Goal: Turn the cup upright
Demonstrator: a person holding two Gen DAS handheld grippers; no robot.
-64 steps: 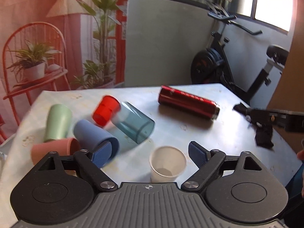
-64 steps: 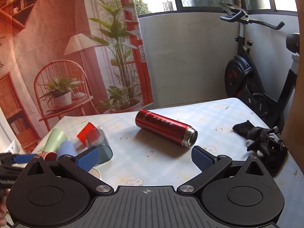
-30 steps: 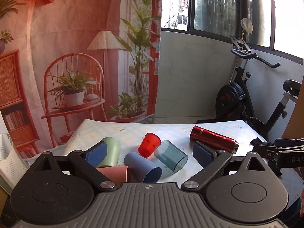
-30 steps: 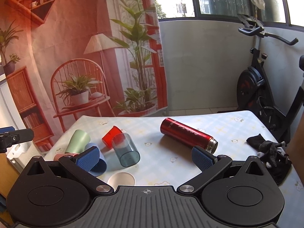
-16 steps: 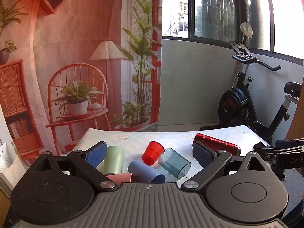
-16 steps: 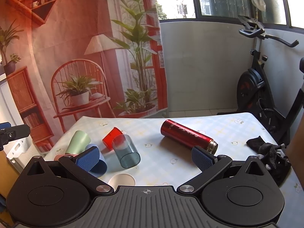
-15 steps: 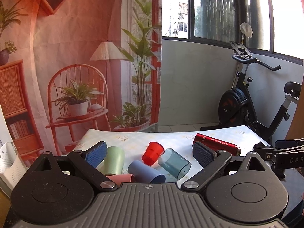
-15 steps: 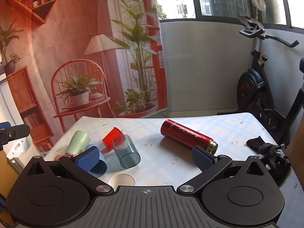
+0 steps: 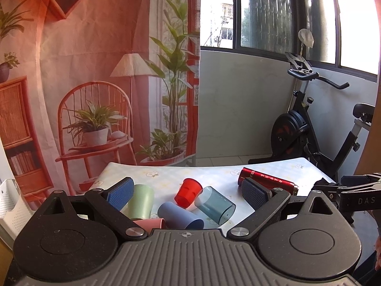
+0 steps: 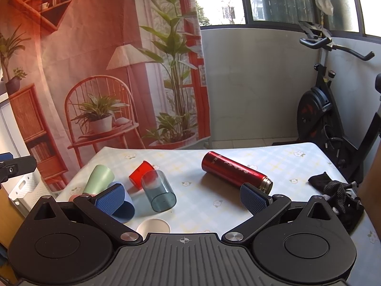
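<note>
White cup (image 10: 153,225) stands upright at the table's (image 10: 297,166) near edge, axis vertical, mouth up. Left tongs (image 9: 188,191) and right tongs (image 10: 183,196) hover spread wide, empty. Beside it: blue cup (image 10: 121,206), clear cup (image 10: 158,190) lying.

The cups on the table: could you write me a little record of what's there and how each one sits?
upright: white cup, only its rim showing
on their sides: green cup, red cup, clear teal cup, blue cup, pink cup
also lying: red flask
other: black gloves
left gripper: open, holds nothing
right gripper: open, holds nothing
</note>
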